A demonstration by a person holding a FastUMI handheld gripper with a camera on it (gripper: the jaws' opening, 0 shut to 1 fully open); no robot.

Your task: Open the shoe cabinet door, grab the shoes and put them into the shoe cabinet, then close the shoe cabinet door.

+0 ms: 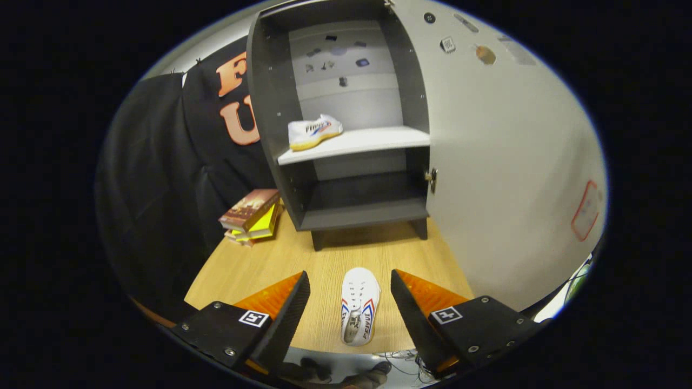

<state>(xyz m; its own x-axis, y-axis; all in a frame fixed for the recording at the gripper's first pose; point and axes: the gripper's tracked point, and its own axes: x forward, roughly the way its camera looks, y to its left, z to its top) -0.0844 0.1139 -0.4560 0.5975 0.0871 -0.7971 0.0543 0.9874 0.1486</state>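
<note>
- Cabinet door (503,162) is swung wide to the right, and one shoe (314,131) is already sitting at the left end of the pale shelf (367,141) inside the shoe cabinet (335,135).
- Second shoe (359,305) lies flat on the desk (259,265) close to its near edge, toe pointing at the cabinet, heel towards us.
- The gripper (350,302) is spread wide, fingers either side of that shoe with clear gap on both sides — touching nothing, holding nothing.
- To do this grab well, I'd say come down square over the middle of the shoe and close evenly on its sides, so it doesn't twist out.
- Grip low enough to catch the firm sole edge, not just the soft upper.
- Then lift clear and aim for the free stretch of shelf right of the first shoe.
- Stack of books (250,216) sits at the desk's left edge beside the cabinet, out of the way.
</note>
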